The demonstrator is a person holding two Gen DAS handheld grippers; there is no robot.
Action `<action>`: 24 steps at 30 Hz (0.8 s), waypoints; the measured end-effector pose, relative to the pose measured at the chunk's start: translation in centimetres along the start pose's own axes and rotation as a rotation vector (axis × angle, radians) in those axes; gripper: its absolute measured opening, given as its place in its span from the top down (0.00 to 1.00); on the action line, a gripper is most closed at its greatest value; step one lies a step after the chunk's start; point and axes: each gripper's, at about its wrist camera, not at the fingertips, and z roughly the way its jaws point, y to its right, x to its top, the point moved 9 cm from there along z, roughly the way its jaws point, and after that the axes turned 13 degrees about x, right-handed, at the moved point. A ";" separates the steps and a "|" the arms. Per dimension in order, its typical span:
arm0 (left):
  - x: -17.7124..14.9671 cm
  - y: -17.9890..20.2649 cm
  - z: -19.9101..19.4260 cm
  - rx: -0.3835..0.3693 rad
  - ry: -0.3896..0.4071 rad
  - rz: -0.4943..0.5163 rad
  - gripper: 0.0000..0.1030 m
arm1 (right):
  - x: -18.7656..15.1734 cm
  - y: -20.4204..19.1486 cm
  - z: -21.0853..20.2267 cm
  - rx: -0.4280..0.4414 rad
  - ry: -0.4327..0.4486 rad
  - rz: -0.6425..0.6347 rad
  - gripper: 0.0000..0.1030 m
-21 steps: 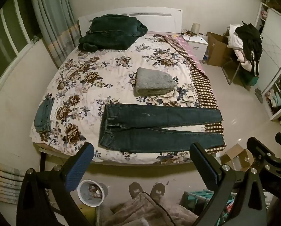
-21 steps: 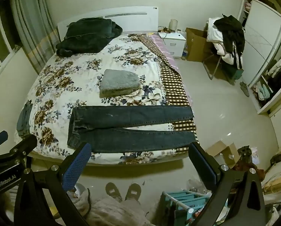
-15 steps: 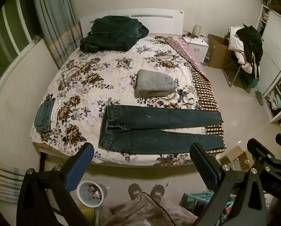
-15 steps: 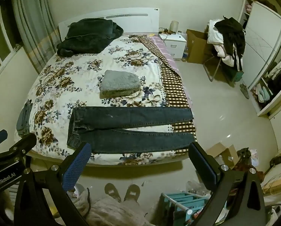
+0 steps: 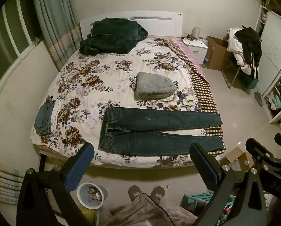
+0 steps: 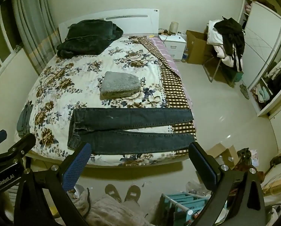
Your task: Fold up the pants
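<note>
I see the jeans [image 5: 155,130] flat and unfolded on the bed [image 5: 87,86] (every fold left); both jaws spread, holding nothing.

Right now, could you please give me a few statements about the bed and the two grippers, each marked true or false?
1. The jeans lie spread flat along the near edge of the bed, legs unfolded. True.
2. The left gripper is clamped on the waistband. False: it is open, above the floor, short of the bed.
3. A folded grey blanket sits beyond the jeans. True.
4. The right gripper holds a trouser leg. False: it is open and holds nothing.
5. The dark green bundle lies at the foot of the bed. False: it is by the headboard.
</note>
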 end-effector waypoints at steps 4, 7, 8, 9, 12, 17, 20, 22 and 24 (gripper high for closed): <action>0.3 0.0 -0.3 -0.002 0.008 -0.005 0.00 | 1.1 -0.5 -0.5 0.001 0.003 0.000 0.00; 0.6 -0.1 -0.5 -0.004 0.012 -0.007 0.00 | 1.0 -0.5 -0.6 0.002 0.004 0.000 0.00; 0.6 -0.1 -0.6 -0.003 0.012 -0.008 0.00 | 1.1 -0.5 -0.6 0.002 0.004 0.000 0.00; 0.7 -0.2 -0.6 -0.004 0.013 -0.008 0.00 | 1.0 -0.5 -0.6 0.002 0.004 -0.001 0.00; 0.8 -0.2 -0.7 -0.004 0.013 -0.008 0.00 | 1.0 -0.5 -0.6 0.002 0.006 0.000 0.00; 0.6 -0.2 -0.7 -0.006 0.014 -0.008 0.00 | 0.9 -0.5 -0.7 0.003 0.008 0.000 0.00; 0.5 -0.2 -0.7 -0.006 0.017 -0.009 0.00 | 0.9 -0.5 -0.7 0.004 0.009 0.000 0.00; 0.5 -0.3 -0.7 -0.005 0.018 -0.010 0.00 | 0.8 -0.5 -0.7 0.005 0.010 0.000 0.00; 0.8 -0.2 -0.9 -0.005 0.021 -0.011 0.00 | 0.8 -0.5 -0.7 0.006 0.010 0.000 0.00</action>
